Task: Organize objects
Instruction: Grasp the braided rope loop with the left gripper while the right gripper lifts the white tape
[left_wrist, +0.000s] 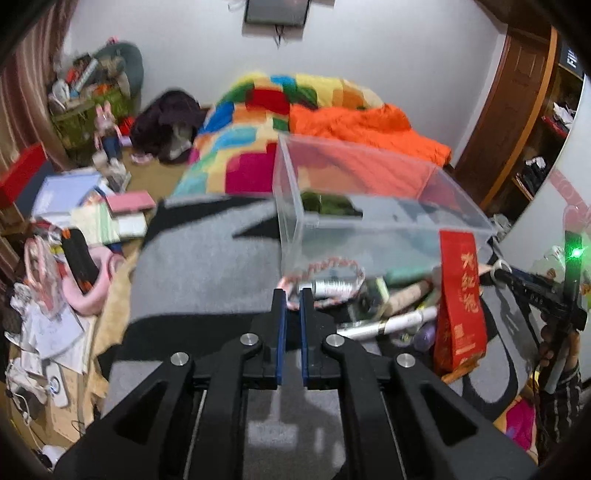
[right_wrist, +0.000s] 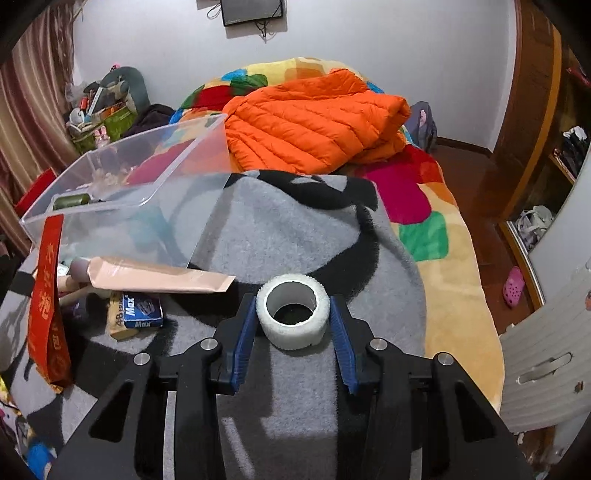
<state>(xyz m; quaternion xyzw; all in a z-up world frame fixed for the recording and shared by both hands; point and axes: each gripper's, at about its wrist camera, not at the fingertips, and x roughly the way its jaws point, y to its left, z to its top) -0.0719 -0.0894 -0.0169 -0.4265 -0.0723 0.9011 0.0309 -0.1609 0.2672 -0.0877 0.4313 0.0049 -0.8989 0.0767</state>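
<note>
A clear plastic box (left_wrist: 384, 221) (right_wrist: 122, 206) stands on the grey and black mat (left_wrist: 207, 266) (right_wrist: 295, 236) on the bed, with a dark green item (left_wrist: 325, 203) (right_wrist: 72, 201) inside. My left gripper (left_wrist: 291, 295) is shut on a red and white braided ring (left_wrist: 325, 275) at its left edge. My right gripper (right_wrist: 293, 312) is shut on a white tape roll (right_wrist: 293, 312), held upright above the mat. A pile of small objects lies in front of the box: a red packet (left_wrist: 460, 295) (right_wrist: 48, 306), a white pen (left_wrist: 391, 325), a peach tube (right_wrist: 155, 275), a blue Max box (right_wrist: 142, 310).
An orange down jacket (left_wrist: 354, 125) (right_wrist: 314, 122) lies on a colourful blanket (left_wrist: 240, 147) (right_wrist: 443, 229) behind the mat. Books and clutter (left_wrist: 92, 210) cover the floor to the left. A wooden wardrobe (right_wrist: 535, 122) stands at the right.
</note>
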